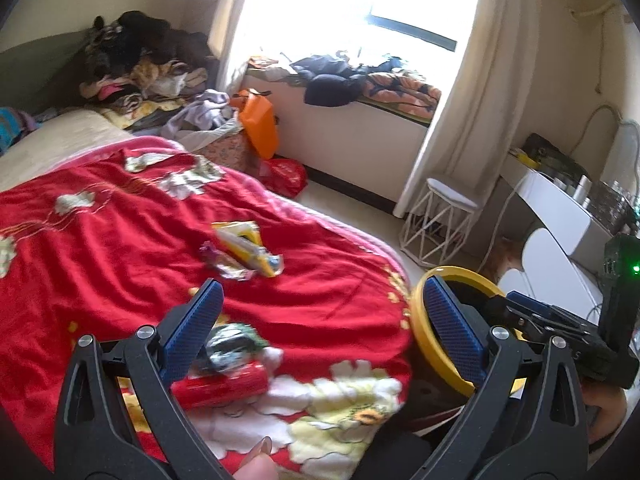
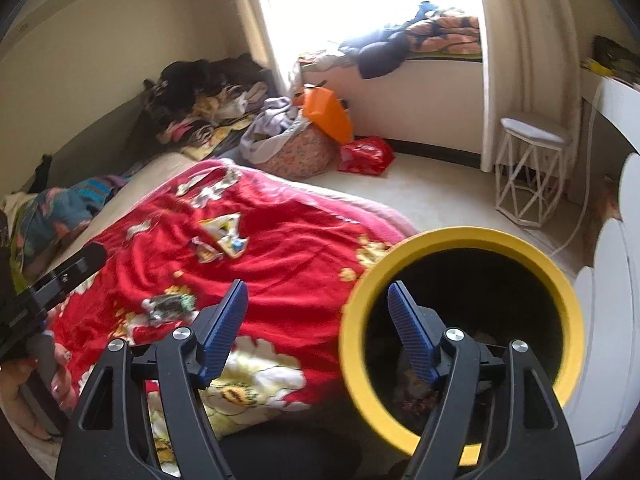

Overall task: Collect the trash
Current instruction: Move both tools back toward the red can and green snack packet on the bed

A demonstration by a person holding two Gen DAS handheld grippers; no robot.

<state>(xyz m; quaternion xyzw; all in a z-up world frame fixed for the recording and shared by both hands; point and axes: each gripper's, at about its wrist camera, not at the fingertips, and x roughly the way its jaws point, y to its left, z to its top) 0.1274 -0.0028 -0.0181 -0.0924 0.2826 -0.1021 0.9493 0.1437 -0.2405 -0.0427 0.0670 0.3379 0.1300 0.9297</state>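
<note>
On red blanket [image 1: 120,240], four wrappers [image 1: 248,256].

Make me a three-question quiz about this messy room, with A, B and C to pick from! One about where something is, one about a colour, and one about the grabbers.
1. Where does the yellow snack wrapper lie?
A. on the red blanket
B. on the white stool
C. inside the bin

2. What colour is the rim of the bin?
A. green
B. yellow
C. white

3. How does the right gripper stand?
A. shut on a wrapper
B. shut on the bin's rim
C. open, holding nothing

Answers:
1 A, it rests mid-blanket.
2 B, a yellow ring circles the dark inside.
3 C, its blue fingers stand apart with nothing between.
</note>
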